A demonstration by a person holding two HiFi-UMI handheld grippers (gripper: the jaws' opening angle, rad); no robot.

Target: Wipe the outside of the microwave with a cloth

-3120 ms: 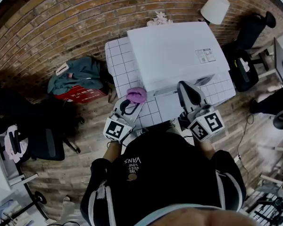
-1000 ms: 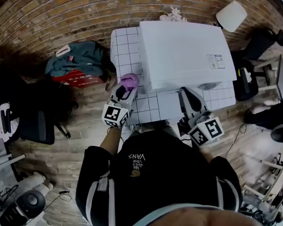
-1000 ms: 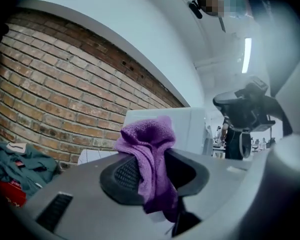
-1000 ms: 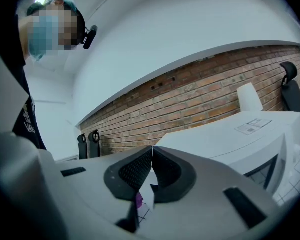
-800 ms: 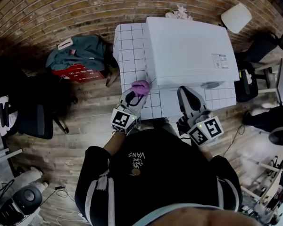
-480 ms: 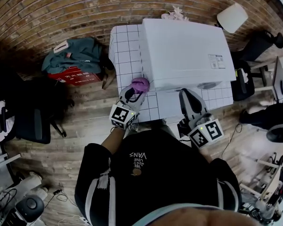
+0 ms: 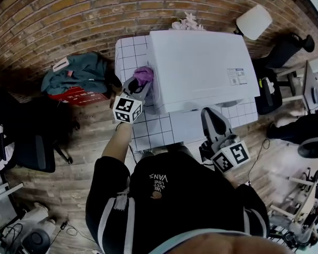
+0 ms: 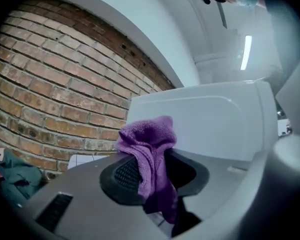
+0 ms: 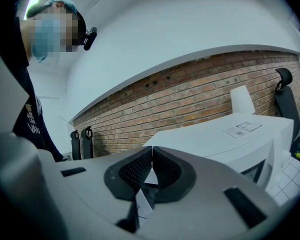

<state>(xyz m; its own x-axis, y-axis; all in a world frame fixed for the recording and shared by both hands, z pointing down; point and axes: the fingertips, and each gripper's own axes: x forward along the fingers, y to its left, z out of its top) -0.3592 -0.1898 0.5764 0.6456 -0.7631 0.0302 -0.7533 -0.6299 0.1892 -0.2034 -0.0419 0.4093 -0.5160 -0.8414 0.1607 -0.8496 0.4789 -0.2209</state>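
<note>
— While your left gripper (image 8: 152, 170) clamps the purple cloth (image 8: 148, 140), where is it?
— Just beyond those jaws, against the white microwave's (image 7: 201, 67) left side. Your right gripper (image 9: 151, 157), jaws pressed together on nothing, hangs nearer you, before the microwave's front.

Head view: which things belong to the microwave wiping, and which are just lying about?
Job: microwave; purple cloth, clamped in the left gripper at the microwave's left side.
Lying about: teal bag and red box on the floor; white lampshade; office chair; right gripper, shut, idle.
</note>
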